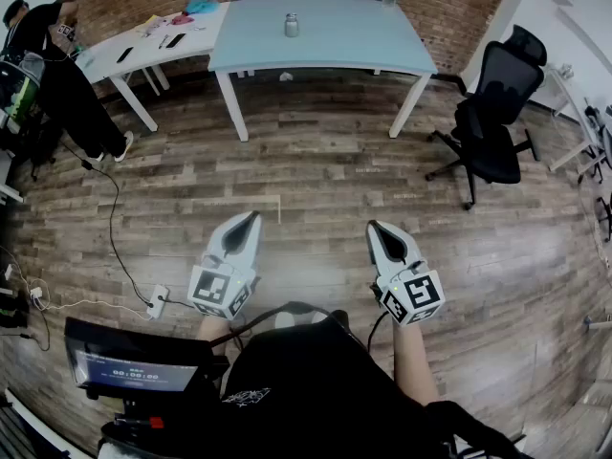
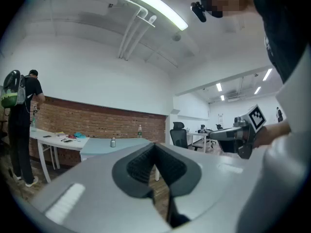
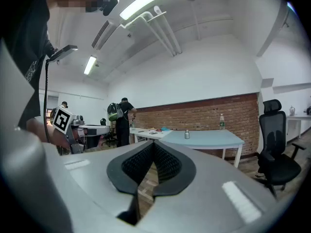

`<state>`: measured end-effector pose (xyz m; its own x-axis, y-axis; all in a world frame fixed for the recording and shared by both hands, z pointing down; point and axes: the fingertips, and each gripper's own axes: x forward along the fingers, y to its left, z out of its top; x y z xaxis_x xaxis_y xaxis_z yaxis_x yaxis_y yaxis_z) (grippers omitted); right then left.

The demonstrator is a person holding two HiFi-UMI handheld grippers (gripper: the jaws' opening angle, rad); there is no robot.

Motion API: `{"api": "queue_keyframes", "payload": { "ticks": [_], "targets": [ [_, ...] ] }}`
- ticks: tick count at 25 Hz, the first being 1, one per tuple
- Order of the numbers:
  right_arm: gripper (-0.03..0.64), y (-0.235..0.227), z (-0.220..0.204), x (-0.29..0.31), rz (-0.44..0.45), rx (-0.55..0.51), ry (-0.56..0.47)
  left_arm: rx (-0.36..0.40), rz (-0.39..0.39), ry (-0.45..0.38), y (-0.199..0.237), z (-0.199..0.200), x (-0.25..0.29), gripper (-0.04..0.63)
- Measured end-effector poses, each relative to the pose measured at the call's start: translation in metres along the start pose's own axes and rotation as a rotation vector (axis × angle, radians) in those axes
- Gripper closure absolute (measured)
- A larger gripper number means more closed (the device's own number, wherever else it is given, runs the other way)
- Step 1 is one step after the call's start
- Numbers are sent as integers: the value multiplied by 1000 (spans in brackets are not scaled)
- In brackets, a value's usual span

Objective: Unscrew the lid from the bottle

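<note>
Here, the left gripper (image 1: 252, 218) and right gripper (image 1: 374, 227) are held pressed together, empty. The silver bottle (image 1: 292, 25) is set on the distant blue table (image 1: 337, 44).

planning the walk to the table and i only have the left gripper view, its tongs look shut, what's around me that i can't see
observer: Head view shows a power strip and its cable on the floor, left of your left gripper.
operator: and the other hand
observer: The right gripper has its tongs shut too, nothing between them.
operator: anything else low down
observer: A lit screen sits down at your left, near your body.
</note>
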<state>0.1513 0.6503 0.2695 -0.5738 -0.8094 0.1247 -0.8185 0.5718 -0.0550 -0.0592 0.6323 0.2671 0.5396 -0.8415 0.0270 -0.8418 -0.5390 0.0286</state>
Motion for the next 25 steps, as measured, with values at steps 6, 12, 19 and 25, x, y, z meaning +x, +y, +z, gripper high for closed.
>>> {"api": "queue_keyframes", "payload": {
  "ticks": [6, 12, 19, 25],
  "targets": [
    [617, -4, 3, 0, 0, -3, 2, 2, -5, -4, -2, 5, 5, 595],
    [615, -7, 7, -1, 19, 16, -2, -3, -4, 0, -4, 9, 10, 597],
    [614, -9, 12, -7, 38, 23, -5, -34, -2, 5, -12, 11, 11, 595],
    [614, -16, 1, -24, 59, 17, -9, -22, -1, 6, -34, 6, 8, 596]
  ]
}}
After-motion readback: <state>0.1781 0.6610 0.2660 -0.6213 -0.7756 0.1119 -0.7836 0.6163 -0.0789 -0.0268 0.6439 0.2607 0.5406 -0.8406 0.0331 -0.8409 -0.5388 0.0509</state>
